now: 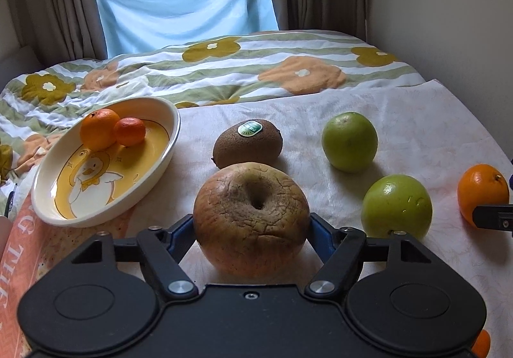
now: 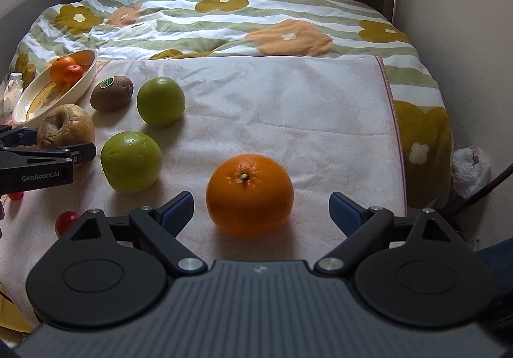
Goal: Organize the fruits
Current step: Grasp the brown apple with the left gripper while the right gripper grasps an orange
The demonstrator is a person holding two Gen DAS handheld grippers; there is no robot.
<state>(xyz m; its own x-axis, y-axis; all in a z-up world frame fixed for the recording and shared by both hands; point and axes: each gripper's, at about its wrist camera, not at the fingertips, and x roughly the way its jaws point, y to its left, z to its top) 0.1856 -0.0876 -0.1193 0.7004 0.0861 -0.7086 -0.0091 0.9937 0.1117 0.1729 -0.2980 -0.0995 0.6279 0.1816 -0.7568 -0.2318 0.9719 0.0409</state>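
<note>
Left gripper [image 1: 251,223] clamps wrinkled apple [image 1: 251,217], "GenRobot.AI" on body; right gripper [image 2: 261,207] wide open around orange [image 2: 249,194].

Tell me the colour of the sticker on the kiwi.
Green with a white rim; the sticker shows best in the left wrist view.

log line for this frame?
left gripper: shut on brown apple | right gripper: open around orange | plate: two oranges

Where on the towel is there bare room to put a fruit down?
Free: the towel right of the green apples and beyond the orange, up to the quilt. Crowded: the left side, around plate, kiwi and wrinkled apple.
</note>
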